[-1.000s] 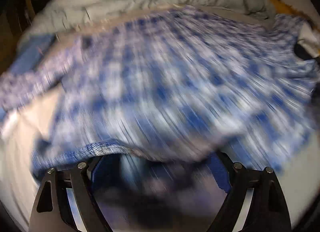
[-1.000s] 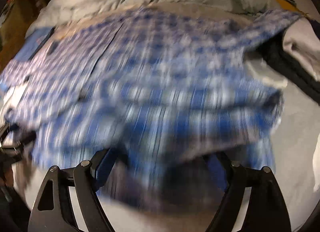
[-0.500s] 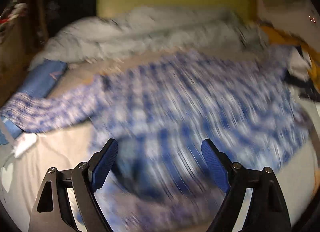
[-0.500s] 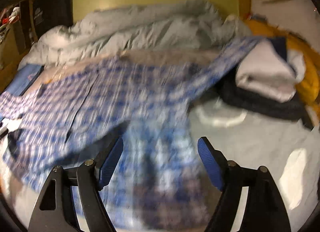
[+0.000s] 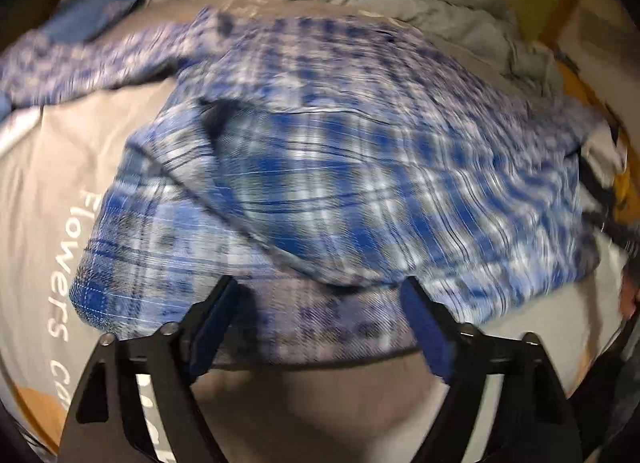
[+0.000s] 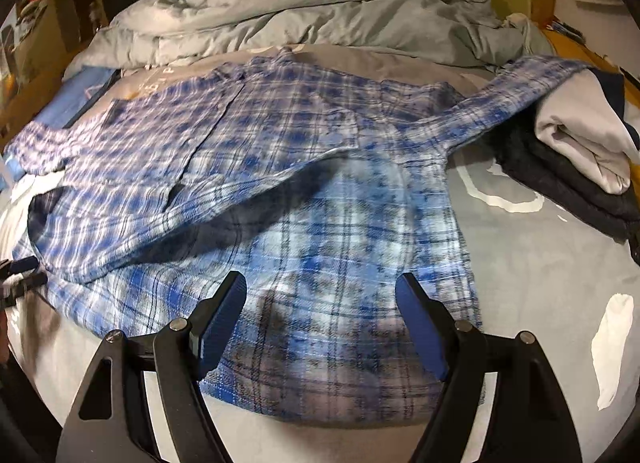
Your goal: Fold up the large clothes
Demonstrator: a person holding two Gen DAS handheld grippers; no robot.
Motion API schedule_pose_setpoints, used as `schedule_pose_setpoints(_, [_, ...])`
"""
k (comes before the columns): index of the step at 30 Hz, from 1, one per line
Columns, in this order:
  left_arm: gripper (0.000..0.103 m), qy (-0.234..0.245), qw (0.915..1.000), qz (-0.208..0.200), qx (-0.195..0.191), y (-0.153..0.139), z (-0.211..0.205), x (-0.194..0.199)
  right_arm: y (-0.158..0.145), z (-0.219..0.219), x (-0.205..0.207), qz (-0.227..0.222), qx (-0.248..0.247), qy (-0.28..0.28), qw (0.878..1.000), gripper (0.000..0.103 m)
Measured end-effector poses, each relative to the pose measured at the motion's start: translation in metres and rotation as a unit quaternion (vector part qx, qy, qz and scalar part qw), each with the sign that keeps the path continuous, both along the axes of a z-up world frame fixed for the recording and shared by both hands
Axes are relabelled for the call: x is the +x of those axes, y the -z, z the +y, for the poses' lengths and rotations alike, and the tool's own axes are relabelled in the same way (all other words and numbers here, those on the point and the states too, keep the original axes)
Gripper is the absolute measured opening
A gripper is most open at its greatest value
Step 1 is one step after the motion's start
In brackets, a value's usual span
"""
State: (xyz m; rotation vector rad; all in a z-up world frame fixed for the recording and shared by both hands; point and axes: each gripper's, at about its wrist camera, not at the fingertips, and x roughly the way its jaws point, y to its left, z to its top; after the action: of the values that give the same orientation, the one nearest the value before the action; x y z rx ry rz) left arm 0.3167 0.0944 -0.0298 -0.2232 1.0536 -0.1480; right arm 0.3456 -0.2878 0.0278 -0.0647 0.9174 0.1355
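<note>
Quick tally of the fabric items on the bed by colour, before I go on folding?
Blue plaid: 1, the shirt
Grey: 1, the bunched duvet
Plain blue: 1, the flat cloth
Pale grey-white: 1, the folded garment
Dark: 1, the garment under it
Total: 5

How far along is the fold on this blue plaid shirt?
Done: the plaid shirt is spread on the grey bed sheet, its lower hem lying loosely doubled over. In hand: nothing; the left gripper and right gripper hover over the hem, jaws open, the left's just narrowing. Left: both sleeves lie outstretched, and the body is unfolded.
</note>
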Motion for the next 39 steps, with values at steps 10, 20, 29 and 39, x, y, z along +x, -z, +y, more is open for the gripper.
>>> schedule_pose_setpoints(10, [0.005,-0.002,0.9972,-0.050,-0.055,-0.014,0.015,0.060,0.007,0.009,0.008,0.007,-0.009,-0.005,1.000,0.076])
schedule_pose_setpoints(20, [0.088,-0.084,0.9811,-0.143,-0.101,-0.056,0.061,0.090,-0.001,-0.005,0.018,-0.041,-0.026,0.019,0.999,0.076])
schedule_pose_setpoints(29, [0.088,0.050,0.9955,-0.081,-0.005,-0.047,-0.001,0.078,0.027,0.015,0.047,0.037,-0.054,-0.051,0.997,0.076])
schedule_pose_setpoints(39, [0.088,0.146,0.9876,-0.032,0.047,-0.010,-0.073,0.086,-0.038,-0.038,0.080,-0.107,0.044,0.081,0.990,0.070])
